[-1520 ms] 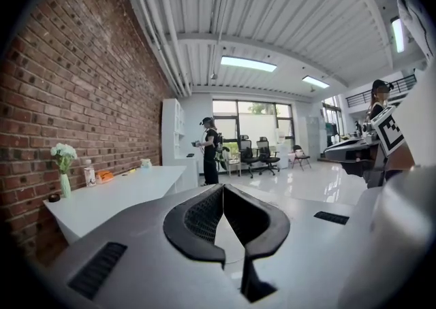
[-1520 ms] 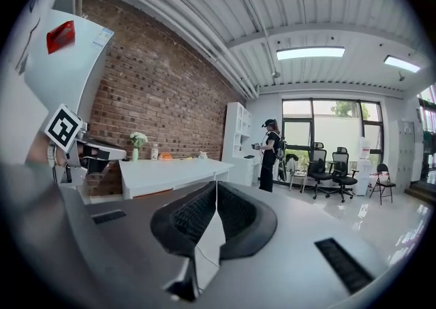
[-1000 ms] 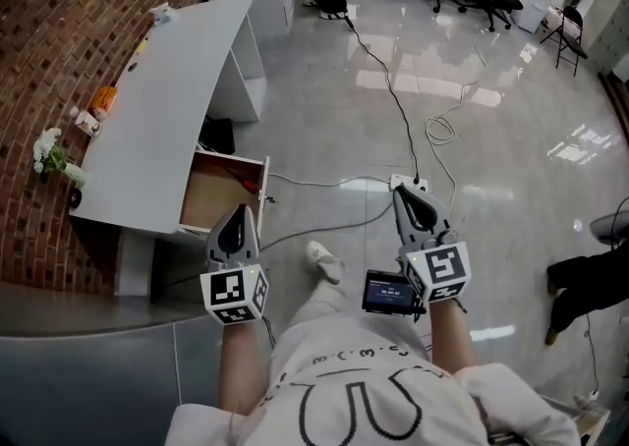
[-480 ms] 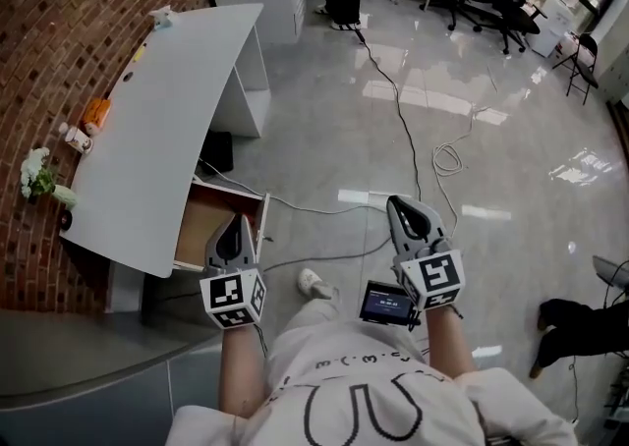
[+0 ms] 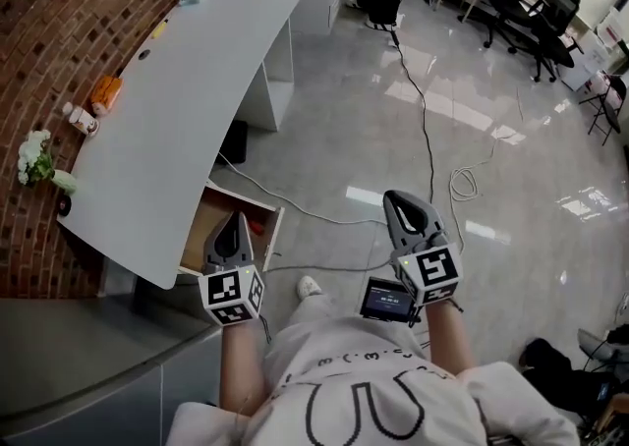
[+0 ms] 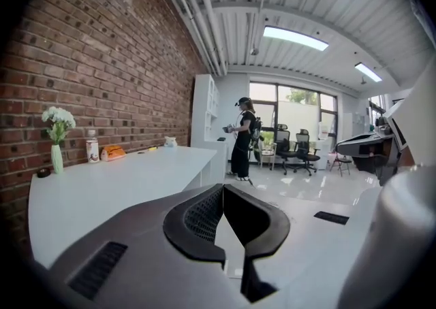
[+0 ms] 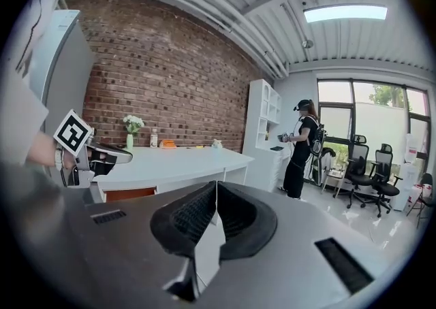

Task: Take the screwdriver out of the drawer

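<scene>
The jaws of the left gripper (image 6: 222,190) are clenched, the ribbed black pads meeting tip to tip with nothing between them. The right gripper (image 7: 216,188) is the same, pressed together and empty. Both are held out in front of the person in the white printed shirt (image 5: 364,395), apart from each other, each with its marker cube nearest the wrist. A small lit screen (image 5: 385,299) sits just beside the right one's cube.

Seen from above, the left gripper's tip sits over the near end of the open wooden drawer (image 5: 208,223), which is pulled out from under the long white bench (image 5: 177,110). Inside the drawer, just beside that tip, lies a small red thing (image 5: 254,228). It may be the screwdriver, but it is too small to tell. The right gripper hangs over the glossy grey floor (image 5: 334,130), away from the drawer.

Along the bench's far edge, against the red brick wall (image 5: 69,12), stand white flowers in a vase (image 5: 34,157), a small bottle (image 5: 83,121) and an orange packet (image 5: 106,92). A white cable (image 5: 295,200) trails across the floor near the drawer. At the far end of the room a person in black (image 6: 242,139) stands near some black office chairs (image 6: 293,152).
</scene>
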Action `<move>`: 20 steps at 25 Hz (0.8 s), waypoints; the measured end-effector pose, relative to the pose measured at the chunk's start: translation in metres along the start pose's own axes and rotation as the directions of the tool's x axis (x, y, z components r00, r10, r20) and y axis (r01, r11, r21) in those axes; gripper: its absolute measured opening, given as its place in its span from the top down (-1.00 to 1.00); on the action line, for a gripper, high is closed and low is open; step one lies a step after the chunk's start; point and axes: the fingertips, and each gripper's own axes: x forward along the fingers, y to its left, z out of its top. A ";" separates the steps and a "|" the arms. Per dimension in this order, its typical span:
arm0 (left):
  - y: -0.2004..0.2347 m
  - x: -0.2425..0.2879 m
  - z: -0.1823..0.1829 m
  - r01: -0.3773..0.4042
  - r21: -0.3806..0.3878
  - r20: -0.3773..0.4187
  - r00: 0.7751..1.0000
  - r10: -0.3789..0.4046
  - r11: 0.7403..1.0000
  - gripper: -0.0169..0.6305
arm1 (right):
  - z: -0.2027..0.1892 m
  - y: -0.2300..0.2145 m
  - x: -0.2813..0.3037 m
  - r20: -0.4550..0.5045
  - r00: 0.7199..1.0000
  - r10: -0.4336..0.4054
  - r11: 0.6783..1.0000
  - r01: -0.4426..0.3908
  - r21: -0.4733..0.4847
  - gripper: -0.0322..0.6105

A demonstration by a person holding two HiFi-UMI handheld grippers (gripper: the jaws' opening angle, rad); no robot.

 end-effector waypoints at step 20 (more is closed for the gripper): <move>0.066 -0.012 -0.032 -0.300 -0.147 -0.101 0.953 0.287 0.943 0.91 | 0.035 0.038 0.146 -0.044 0.938 0.344 0.929 -0.346 -0.130 0.84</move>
